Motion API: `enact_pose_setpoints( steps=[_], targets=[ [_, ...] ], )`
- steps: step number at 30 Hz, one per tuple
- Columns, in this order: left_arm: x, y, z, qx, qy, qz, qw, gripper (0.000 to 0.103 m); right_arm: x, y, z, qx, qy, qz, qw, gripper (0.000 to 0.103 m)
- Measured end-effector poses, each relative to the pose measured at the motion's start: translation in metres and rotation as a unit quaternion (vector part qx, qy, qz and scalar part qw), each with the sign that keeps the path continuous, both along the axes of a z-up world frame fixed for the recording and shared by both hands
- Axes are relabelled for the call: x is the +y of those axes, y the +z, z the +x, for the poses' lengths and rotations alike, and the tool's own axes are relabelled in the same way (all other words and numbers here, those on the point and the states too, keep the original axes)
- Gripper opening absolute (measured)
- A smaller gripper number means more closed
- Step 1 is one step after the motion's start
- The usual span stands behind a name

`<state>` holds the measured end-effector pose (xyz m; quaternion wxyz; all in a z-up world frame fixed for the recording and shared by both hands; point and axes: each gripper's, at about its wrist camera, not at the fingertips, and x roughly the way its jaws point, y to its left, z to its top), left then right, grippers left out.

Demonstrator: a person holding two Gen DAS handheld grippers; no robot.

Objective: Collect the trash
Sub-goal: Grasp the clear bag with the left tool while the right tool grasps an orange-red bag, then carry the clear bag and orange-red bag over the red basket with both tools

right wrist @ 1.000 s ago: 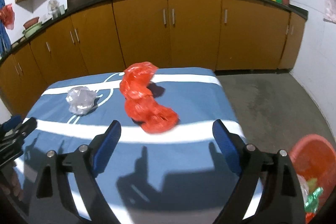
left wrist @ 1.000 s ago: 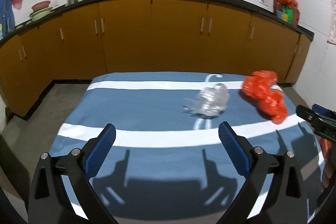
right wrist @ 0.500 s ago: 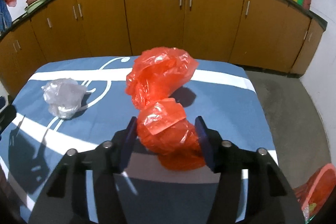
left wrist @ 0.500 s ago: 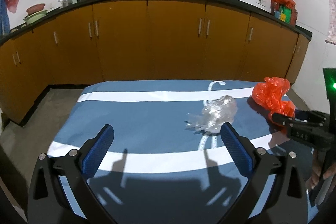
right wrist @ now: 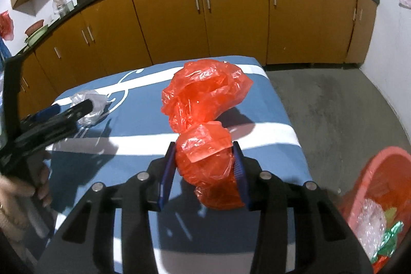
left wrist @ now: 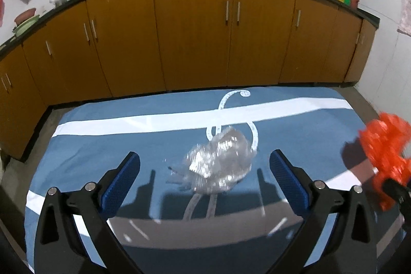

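A crumpled clear plastic bag [left wrist: 218,166] lies on the blue cloth with white stripes [left wrist: 128,120]. My left gripper [left wrist: 205,171] is open, its blue pads to either side of the clear bag and just short of it. My right gripper [right wrist: 204,158] is shut on a red plastic bag [right wrist: 203,104] and holds it lifted above the cloth; the red bag also shows at the right edge of the left wrist view [left wrist: 385,153]. The clear bag [right wrist: 87,104] and the left gripper [right wrist: 51,117] show at the left of the right wrist view.
A red bin [right wrist: 359,171] with trash inside stands on the grey floor to the right of the table. Orange cabinets [left wrist: 195,37] under a black counter run along the back wall. The floor [right wrist: 328,99] is bare concrete.
My right gripper has closed on the red bag and lifted it off the cloth. My left gripper has moved forward until its pads flank the clear bag.
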<state>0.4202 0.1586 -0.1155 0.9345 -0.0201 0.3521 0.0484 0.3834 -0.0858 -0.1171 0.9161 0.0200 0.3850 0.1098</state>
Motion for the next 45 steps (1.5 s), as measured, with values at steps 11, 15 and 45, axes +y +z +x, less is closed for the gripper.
enact_pose_setpoints(
  steps=[11,15,45],
  targets=[
    [-0.001,-0.010,0.000,0.039,-0.014,-0.030,0.9987,0.032,-0.015,-0.001,-0.030,-0.001,-0.009,-0.002,1.000,0.042],
    [0.000,-0.003,-0.021,0.033,-0.012,-0.041,0.9985,0.030,-0.027,0.008,-0.045,-0.006,-0.014,0.006,1.000,0.042],
    [-0.187,0.120,-0.163,-0.058,-0.219,-0.048,0.9727,0.030,-0.209,0.113,-0.197,-0.101,-0.174,0.003,0.980,0.042]
  ],
)
